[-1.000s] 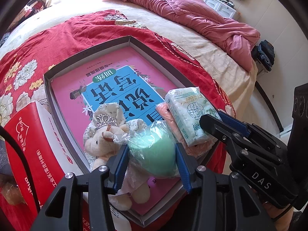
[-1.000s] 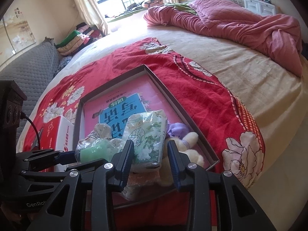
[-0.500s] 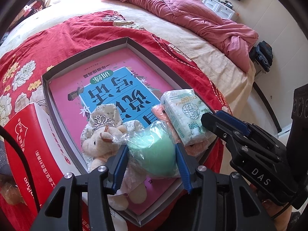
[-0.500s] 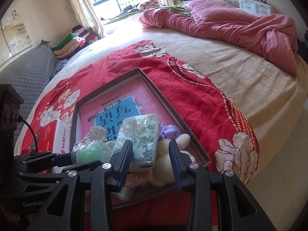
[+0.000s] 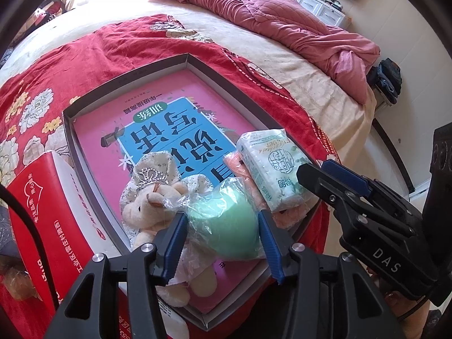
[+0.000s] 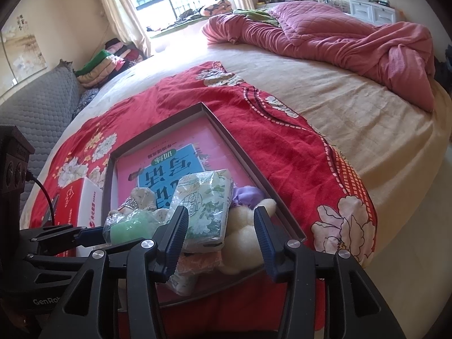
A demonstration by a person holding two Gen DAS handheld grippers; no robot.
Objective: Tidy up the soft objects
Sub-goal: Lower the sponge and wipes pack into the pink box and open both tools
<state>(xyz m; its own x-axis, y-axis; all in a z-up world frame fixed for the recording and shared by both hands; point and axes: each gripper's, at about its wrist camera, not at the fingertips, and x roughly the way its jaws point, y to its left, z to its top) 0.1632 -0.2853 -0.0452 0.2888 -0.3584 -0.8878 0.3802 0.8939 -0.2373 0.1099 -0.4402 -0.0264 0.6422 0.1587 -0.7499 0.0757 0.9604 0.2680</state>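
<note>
A shallow grey box lined with a pink and blue book lies on a red flowered blanket. My left gripper is shut on a green sponge wrapped in clear plastic, its jaws just starting to open. The sponge hangs over a cream plush bear with a tiara. A green-printed tissue pack rests on a pink cloth and a white plush in the box's near corner. My right gripper straddles the pack with its jaws opening, and the right pad is clear of it.
A red and white carton stands against the box's left side. A crumpled pink quilt lies at the far side of the bed. The bed's edge drops to the floor on the right. A grey sofa sits at left.
The right gripper's jaws have spread and let go of the tissue pack, which now lies in the box. The left gripper still holds the green sponge in the same place.
</note>
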